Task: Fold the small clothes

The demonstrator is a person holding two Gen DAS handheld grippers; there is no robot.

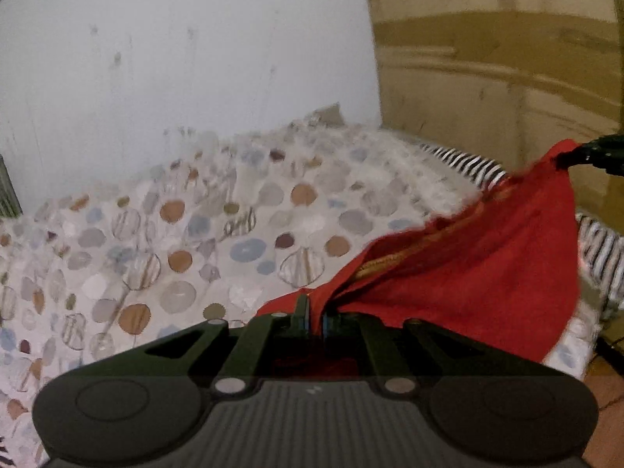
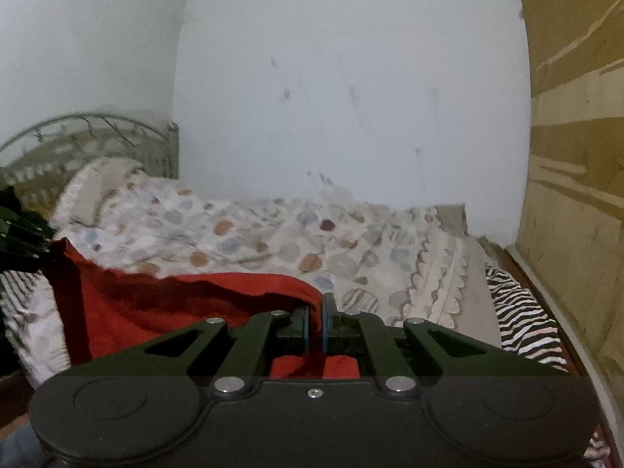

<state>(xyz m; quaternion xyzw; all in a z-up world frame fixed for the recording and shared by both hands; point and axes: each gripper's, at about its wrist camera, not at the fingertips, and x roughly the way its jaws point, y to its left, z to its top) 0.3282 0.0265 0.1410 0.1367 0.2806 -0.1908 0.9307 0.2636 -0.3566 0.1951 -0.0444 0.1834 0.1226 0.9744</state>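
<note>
Cloth first, from the left wrist view: the red cloth (image 1: 479,273) is stretched up off the bed (image 1: 163,241), and the left hand-held gripper (image 1: 315,318) is clenched on one edge of it, jaws pinched tight with red fabric between them. A yellowish trim runs along the fold near the jaws. Out at the right edge, the right hand-held gripper (image 1: 565,158) grips the far corner, lifting it to a peak. Spotted bedspread underneath, a zebra-striped sheet (image 1: 468,162) beyond the cloth, pale wall (image 1: 175,58) behind.

Over to the right wrist view: the right hand-held gripper (image 2: 316,318) is closed on the cloth (image 2: 163,308) too, fabric bunched between the blue pads and spilling below the jaws. The cloth sags leftward above the bed (image 2: 253,241) to the left hand-held gripper (image 2: 48,249), which pinches the other end at the left edge. Zebra sheet (image 2: 514,312) lies to the right; a metal headboard (image 2: 97,132) stands at the far left.
</note>
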